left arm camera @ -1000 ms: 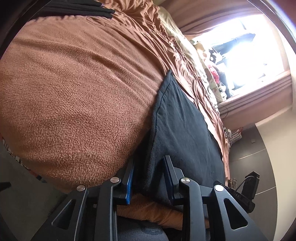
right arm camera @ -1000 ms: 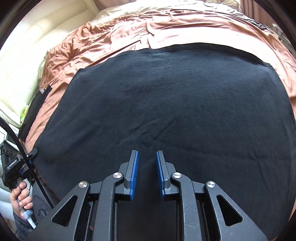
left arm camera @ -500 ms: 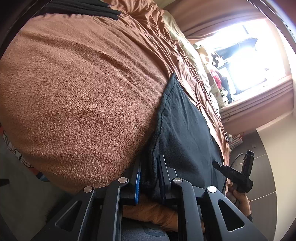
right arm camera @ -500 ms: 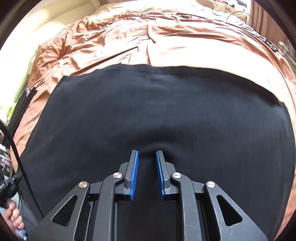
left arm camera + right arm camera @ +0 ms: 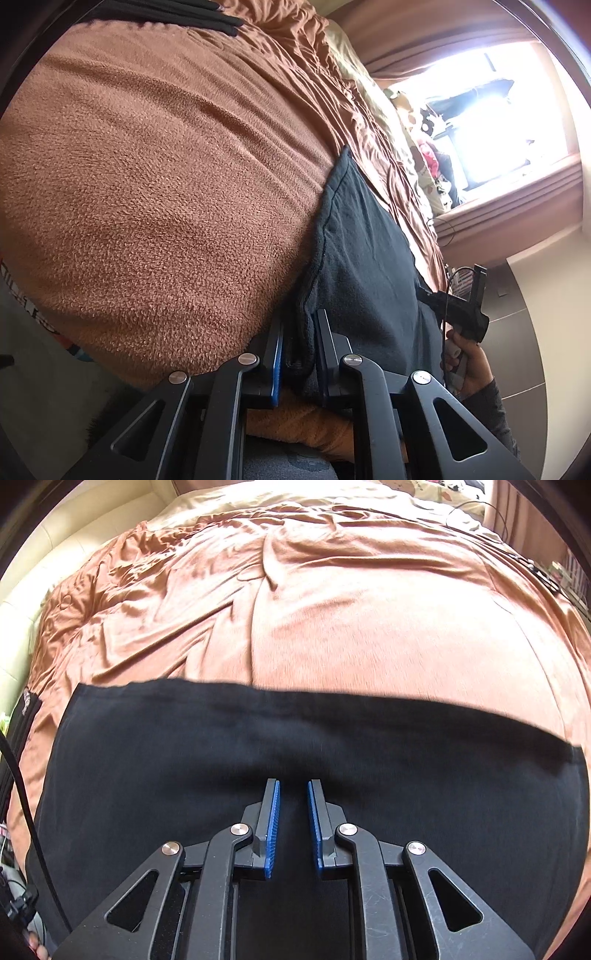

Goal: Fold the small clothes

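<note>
**Both grippers clamped on black garment over brown bed**

Left gripper (image 5: 298, 343) nearly closed, blue pads pinching a bunched hemmed edge of the black garment (image 5: 365, 254) at its near corner. Right gripper (image 5: 293, 819) likewise narrowed to a slim gap, black cloth gathered between the blue pads (image 5: 272, 827) along the garment's near edge.

Garment spread flat on the brown fleece blanket (image 5: 155, 177), far hem running straight across, rumpled satin-like brown sheet (image 5: 177, 590) beyond it. Cream sheet and patterned bedding past the brown sheet, farther from the garment. Another dark folded item (image 5: 162, 14) lying on the blanket well apart from the garment. Bright window (image 5: 491, 122) with brown curtains beyond the bed's far side; dark tiled floor (image 5: 513, 332) beside the bed. Padded cream headboard (image 5: 44, 565) off to the side of the garment in the right wrist view.

Right hand (image 5: 467, 363), dark sleeve at the wrist, wrapped round the right gripper's handle just beside the garment's edge. Black cable (image 5: 22, 782) trailing at the garment's left side
</note>
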The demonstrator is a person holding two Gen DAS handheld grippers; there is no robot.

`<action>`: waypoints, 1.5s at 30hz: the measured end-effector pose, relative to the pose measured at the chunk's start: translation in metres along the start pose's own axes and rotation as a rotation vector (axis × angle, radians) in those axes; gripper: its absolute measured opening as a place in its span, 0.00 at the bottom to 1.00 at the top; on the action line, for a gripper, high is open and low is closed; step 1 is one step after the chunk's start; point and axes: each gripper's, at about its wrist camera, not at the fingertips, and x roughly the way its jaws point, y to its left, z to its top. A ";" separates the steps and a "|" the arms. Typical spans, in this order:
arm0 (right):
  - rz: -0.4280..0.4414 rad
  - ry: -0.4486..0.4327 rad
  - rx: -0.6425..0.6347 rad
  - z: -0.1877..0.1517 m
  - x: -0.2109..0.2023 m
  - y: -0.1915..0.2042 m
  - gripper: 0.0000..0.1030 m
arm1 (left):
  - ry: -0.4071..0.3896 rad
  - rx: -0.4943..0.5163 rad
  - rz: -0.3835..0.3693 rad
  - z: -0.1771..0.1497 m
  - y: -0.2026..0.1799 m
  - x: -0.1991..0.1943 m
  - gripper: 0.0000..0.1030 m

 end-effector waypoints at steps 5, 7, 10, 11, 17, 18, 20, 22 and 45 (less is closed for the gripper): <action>-0.021 -0.010 -0.024 0.018 0.011 0.006 0.03 | 0.001 -0.004 -0.007 0.000 0.001 -0.001 0.14; -0.029 -0.013 -0.034 0.024 0.014 0.009 0.03 | 0.001 -0.006 -0.011 0.000 0.002 -0.002 0.14; -0.032 -0.003 -0.016 0.035 0.018 0.006 0.02 | 0.005 -0.007 -0.013 0.001 0.002 -0.003 0.12; -0.033 -0.005 -0.015 0.037 0.016 0.007 0.02 | 0.011 0.001 -0.012 0.001 0.001 -0.002 0.10; 0.014 -0.015 -0.022 0.022 -0.012 0.016 0.02 | 0.020 0.048 -0.040 0.005 -0.011 -0.006 0.08; 0.020 -0.012 -0.024 0.017 -0.016 0.017 0.02 | 0.022 0.044 -0.060 0.006 -0.012 -0.008 0.08; 0.035 -0.001 -0.030 0.002 -0.023 0.019 0.02 | 0.020 0.048 -0.087 0.009 -0.018 -0.012 0.07; 0.055 0.010 -0.028 -0.012 -0.030 0.019 0.02 | 0.023 0.054 -0.125 0.012 -0.027 -0.016 0.07; 0.264 0.052 -0.007 -0.146 -0.092 0.010 0.02 | 0.070 0.125 -0.357 0.048 -0.151 -0.016 0.07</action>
